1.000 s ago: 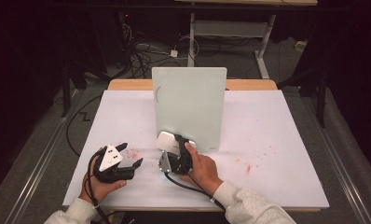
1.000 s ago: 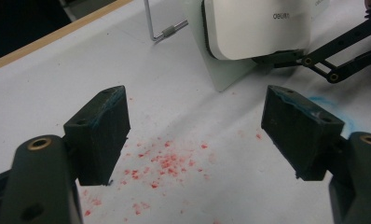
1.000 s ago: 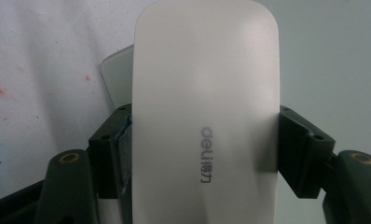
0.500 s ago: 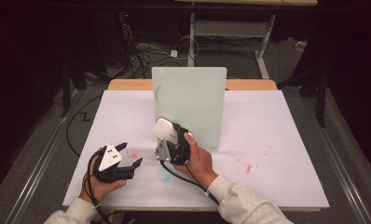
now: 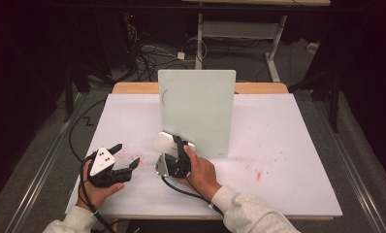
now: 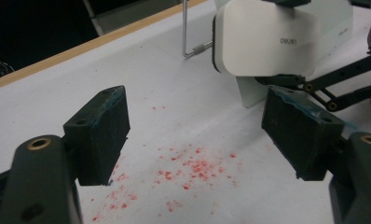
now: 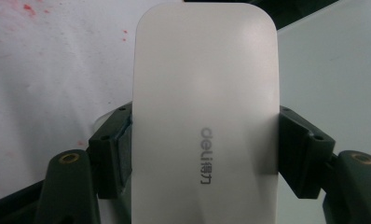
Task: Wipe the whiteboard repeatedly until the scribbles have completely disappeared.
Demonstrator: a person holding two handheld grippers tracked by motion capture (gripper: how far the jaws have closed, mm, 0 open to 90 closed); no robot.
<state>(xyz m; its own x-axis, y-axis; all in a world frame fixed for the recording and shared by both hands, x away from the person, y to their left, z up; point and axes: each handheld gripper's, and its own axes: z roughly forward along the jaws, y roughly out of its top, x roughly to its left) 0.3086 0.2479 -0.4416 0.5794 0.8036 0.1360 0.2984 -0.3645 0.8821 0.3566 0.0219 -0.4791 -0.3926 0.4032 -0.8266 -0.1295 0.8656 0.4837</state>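
A pale glass-like board [image 5: 197, 109] stands upright at the table's middle. My right gripper [image 5: 174, 145] is shut on a white block eraser [image 5: 165, 141] with grey "deli" lettering, held just in front of the board's lower left corner. In the right gripper view the eraser [image 7: 204, 107] sits clamped between both jaws of the gripper [image 7: 204, 156], with the board [image 7: 333, 70] at the right. My left gripper [image 5: 127, 154] rests low at the front left, open and holding nothing. In the left gripper view, the gripper [image 6: 200, 135] faces the eraser [image 6: 265, 39] and the board [image 6: 335, 21].
The white table [image 5: 297, 126] carries red specks [image 5: 258, 174] right of the board and more [image 6: 193, 165] between my left jaws. A thin metal prop [image 6: 186, 28] stands by the board's edge. Cables lie on the floor [image 5: 147, 53] beyond the table.
My right gripper has lifted the eraser off the table and carried it forward, up to the board's lower left part. The left gripper has stayed still.
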